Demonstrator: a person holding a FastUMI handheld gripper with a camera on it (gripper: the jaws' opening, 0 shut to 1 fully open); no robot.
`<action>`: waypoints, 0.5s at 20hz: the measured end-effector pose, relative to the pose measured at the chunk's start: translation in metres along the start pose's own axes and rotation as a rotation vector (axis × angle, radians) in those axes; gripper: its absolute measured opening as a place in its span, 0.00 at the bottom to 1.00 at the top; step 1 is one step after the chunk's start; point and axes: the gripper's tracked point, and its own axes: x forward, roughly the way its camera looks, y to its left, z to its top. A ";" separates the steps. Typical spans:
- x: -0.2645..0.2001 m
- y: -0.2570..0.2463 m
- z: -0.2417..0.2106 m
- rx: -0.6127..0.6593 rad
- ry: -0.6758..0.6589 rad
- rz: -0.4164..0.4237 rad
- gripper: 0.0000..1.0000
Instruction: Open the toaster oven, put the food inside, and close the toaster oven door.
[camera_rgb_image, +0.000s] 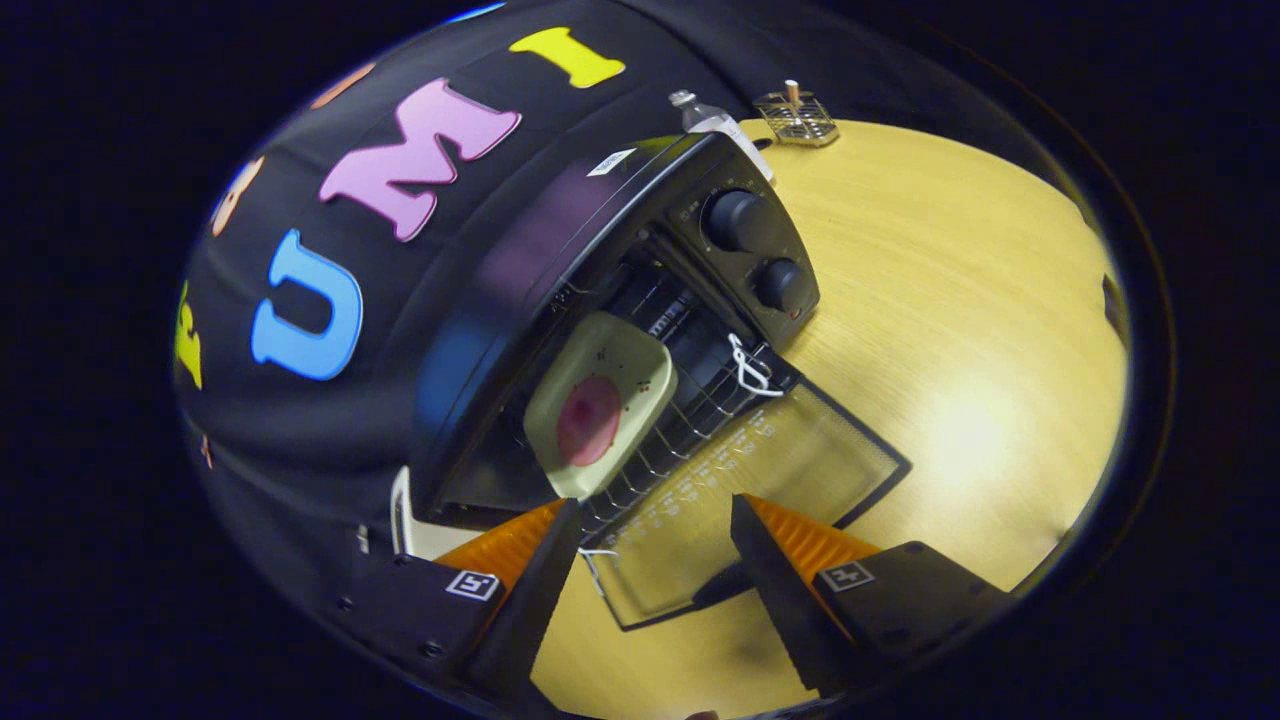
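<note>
The oven (560, 300) stood on the table (950, 330) against the booth's wall, black, its door (740, 510) dropped fully open so the glass lay flat over the tabletop toward the gripper (655, 540); two knobs (738, 220) sat one beyond the other on its control panel. Inside, on the wire rack (690, 420), rested a pale square plate (600, 405) with a round pink piece of food (588, 420) on it; plate and food sat well within the cavity, tilted as the camera saw them. A white cord (748, 368) was looped at the rack's near corner by the door hinge, and another bit of white cord showed at the door's other corner, just beside one finger. The gripper's fingers were spread wide apart and gripped nothing; the far edge of the door lay between them, with the plate beyond the fingertips. Whether either finger touched the door I could not tell. Past the oven, at the table's far side, a clear bottle (700, 112) stood behind the oven's corner; a small wire stand (797, 118) sat just beside it.
</note>
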 end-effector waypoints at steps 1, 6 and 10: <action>-0.003 -0.008 0.000 -0.071 -0.010 -0.018 0.99; -0.025 -0.030 -0.019 -0.391 0.035 -0.077 0.99; -0.024 -0.045 -0.060 -0.563 0.123 -0.102 0.99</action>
